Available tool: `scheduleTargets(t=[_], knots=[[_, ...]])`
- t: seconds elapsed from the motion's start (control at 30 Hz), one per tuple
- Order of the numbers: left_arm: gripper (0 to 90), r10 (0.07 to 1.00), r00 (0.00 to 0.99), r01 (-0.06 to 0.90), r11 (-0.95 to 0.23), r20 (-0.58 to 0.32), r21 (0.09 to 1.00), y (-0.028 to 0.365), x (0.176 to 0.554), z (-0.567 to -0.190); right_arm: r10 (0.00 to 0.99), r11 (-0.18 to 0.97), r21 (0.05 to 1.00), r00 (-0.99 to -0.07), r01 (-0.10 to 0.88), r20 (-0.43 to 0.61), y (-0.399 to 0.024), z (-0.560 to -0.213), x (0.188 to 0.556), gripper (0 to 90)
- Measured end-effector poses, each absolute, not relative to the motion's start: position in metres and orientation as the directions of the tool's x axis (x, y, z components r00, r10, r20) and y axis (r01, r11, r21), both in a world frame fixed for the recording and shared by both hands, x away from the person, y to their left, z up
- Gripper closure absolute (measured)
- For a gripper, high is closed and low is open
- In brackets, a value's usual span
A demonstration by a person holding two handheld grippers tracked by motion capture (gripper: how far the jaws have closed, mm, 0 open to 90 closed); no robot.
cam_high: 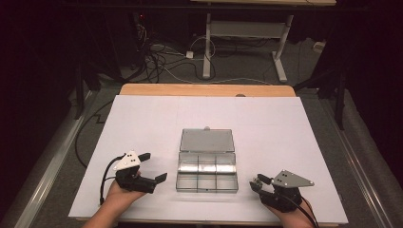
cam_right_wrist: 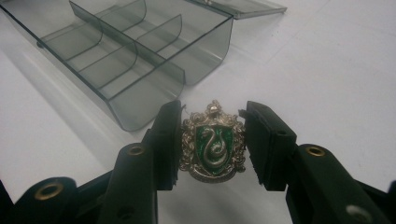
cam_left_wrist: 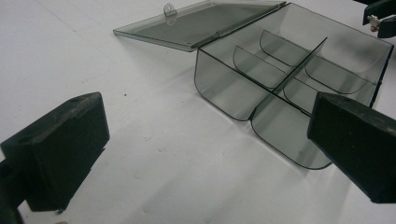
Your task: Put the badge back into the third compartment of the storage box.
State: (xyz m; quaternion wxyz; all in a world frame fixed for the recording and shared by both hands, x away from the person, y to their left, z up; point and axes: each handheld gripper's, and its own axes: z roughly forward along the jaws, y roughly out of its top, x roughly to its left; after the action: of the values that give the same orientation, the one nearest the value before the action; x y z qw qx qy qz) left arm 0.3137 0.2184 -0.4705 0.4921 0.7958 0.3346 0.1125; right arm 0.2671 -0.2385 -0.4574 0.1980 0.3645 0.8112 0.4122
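gleaming crest badge (cam_right_wrist: 212, 142), green enamel with silver snake, pinched between right gripper (cam_right_wrist: 212, 140) fingers

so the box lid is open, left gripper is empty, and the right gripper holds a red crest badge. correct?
Not quite: the crest badge is green with a silver snake, not red, as the right gripper view shows. The rest stands: the box has its lid open, the left gripper is empty, the right gripper holds the badge.
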Motion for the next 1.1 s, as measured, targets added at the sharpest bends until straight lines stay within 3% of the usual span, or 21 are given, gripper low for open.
scheduleTargets(t=[1.1], knots=[[0.0,0.651,0.742,0.430,-0.277,-0.162,0.859,0.220,0.312,-0.471,0.718,0.405,0.843,-0.694,0.354,-0.053,-0.207,-0.435,0.292,59.1]])
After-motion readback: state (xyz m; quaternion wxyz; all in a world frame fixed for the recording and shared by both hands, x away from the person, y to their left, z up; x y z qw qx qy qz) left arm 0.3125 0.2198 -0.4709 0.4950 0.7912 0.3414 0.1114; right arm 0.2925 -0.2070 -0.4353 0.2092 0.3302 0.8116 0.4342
